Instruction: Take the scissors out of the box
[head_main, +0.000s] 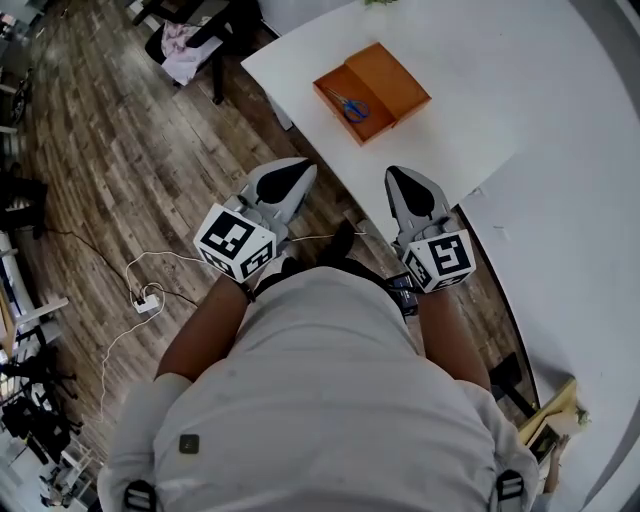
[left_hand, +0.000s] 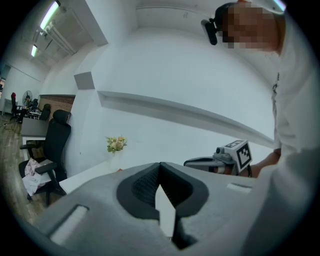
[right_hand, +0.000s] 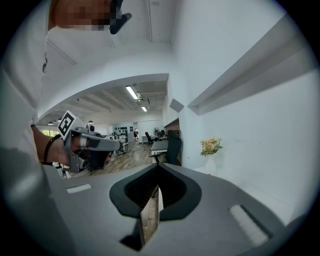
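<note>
An open orange box (head_main: 372, 92) lies on the white table (head_main: 480, 120), its lid folded back to the right. Blue-handled scissors (head_main: 350, 105) rest inside its left half. My left gripper (head_main: 296, 176) is held out in front of the body over the wooden floor, short of the table's edge, its jaws together and nothing between them (left_hand: 160, 165). My right gripper (head_main: 400, 178) is alongside it at the table's near edge, also shut and empty (right_hand: 159, 166). Both are well short of the box.
A vase of flowers (left_hand: 116, 144) stands at the table's far end against the white wall. A black office chair (left_hand: 55, 145) with cloth on it sits left of the table. A white cable and power strip (head_main: 148, 300) lie on the floor at the left.
</note>
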